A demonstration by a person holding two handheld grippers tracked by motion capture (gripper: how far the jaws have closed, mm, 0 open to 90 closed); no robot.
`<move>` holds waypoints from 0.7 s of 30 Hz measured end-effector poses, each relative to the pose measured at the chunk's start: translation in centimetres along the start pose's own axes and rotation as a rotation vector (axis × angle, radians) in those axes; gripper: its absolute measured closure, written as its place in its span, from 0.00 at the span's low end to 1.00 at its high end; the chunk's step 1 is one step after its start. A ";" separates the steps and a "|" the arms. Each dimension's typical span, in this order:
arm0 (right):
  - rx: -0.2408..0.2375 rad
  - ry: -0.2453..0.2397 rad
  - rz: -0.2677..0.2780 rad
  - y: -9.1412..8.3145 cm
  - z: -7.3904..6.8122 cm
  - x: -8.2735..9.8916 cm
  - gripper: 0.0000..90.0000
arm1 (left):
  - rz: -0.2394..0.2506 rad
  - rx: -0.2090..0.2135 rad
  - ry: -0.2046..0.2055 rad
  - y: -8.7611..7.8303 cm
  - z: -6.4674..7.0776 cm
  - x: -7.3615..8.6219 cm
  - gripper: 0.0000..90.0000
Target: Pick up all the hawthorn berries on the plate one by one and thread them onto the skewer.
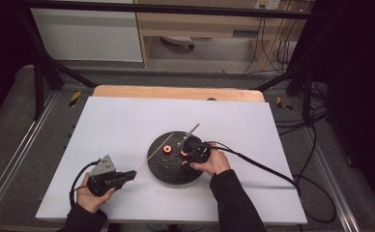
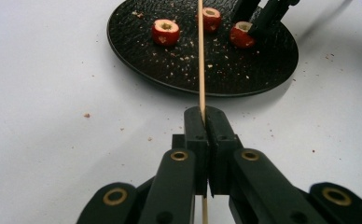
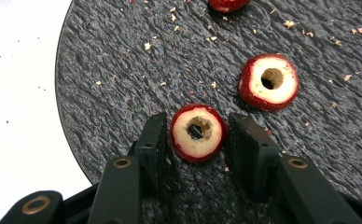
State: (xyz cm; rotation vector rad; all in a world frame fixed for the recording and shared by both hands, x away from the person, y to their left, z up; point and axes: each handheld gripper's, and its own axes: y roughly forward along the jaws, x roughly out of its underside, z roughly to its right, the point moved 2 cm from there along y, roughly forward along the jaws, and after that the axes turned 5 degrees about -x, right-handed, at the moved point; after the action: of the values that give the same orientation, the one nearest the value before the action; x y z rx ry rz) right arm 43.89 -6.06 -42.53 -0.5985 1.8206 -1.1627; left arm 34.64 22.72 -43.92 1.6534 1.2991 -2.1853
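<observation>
1. I saw the left claw (image 2: 202,122) clamped on the wooden skewer (image 2: 200,56), which pointed over the black plate (image 2: 137,70).
2. Right claw (image 3: 195,140) straddled a cored red fruit piece (image 3: 198,132) on that plate; jaws close beside it, not visibly pressing.
3. Two more pieces lay nearby.

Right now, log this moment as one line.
left gripper: shut on skewer | right gripper: open, straddling cored fruit piece | plate: three pieces
</observation>
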 end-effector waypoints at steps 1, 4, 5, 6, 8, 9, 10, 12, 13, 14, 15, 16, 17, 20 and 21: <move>-0.003 0.003 -0.003 0.0 0.0 -0.1 0.66 | 0.000 -0.001 0.001 0.0 0.0 0.0 0.98; -0.006 -0.004 -0.017 0.2 0.0 -0.2 0.66 | -0.001 -0.002 0.001 0.0 0.0 0.0 0.98; -0.008 -0.006 -0.025 0.2 0.1 -0.3 0.66 | -0.002 -0.001 0.003 0.0 0.0 0.0 0.98; -0.010 -0.004 -0.027 0.3 0.1 -0.4 0.66 | -0.002 -0.001 0.004 0.0 0.0 0.0 0.98; -0.012 -0.006 -0.032 0.3 0.2 -0.4 0.66 | -0.005 -0.001 0.005 0.0 0.0 0.0 0.98; -0.011 -0.004 -0.036 0.4 0.2 -0.5 0.66 | -0.006 -0.002 0.006 0.0 0.0 0.0 0.98; -0.011 -0.006 -0.039 0.4 0.2 -0.5 0.66 | -0.005 -0.002 0.006 0.0 0.0 0.0 0.98; -0.017 -0.002 -0.042 0.5 0.3 -0.6 0.67 | -0.003 -0.003 0.008 0.0 0.0 0.0 0.98; -0.020 0.001 -0.045 0.5 0.4 -0.6 0.67 | -0.004 -0.003 0.007 0.0 0.0 0.0 0.98; -0.020 0.002 -0.046 0.5 0.4 -0.6 0.67 | -0.004 -0.005 0.007 0.0 0.0 0.0 0.98; -0.018 0.002 -0.047 0.5 0.4 -0.6 0.67 | -0.004 -0.005 0.007 0.0 0.0 0.0 0.98; -0.017 0.004 -0.046 0.5 0.4 -0.6 0.67 | -0.004 -0.006 0.007 0.0 0.0 0.0 0.98; -0.014 0.003 -0.047 0.4 0.3 -0.6 0.67 | -0.004 -0.007 0.008 0.0 0.0 0.0 0.98; -0.008 0.007 -0.028 -0.1 0.2 -0.5 0.68 | 0.000 -0.009 0.008 0.0 0.0 0.0 0.98; -0.011 0.013 -0.014 -0.4 0.1 -0.5 0.68 | 0.000 -0.010 0.008 0.0 0.0 0.0 0.98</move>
State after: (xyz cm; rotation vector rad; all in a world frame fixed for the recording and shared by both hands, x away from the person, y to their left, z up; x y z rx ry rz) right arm 44.20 -5.85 -41.99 -0.6117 1.8376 -1.1693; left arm 34.61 22.74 -43.90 1.6607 1.3093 -2.1708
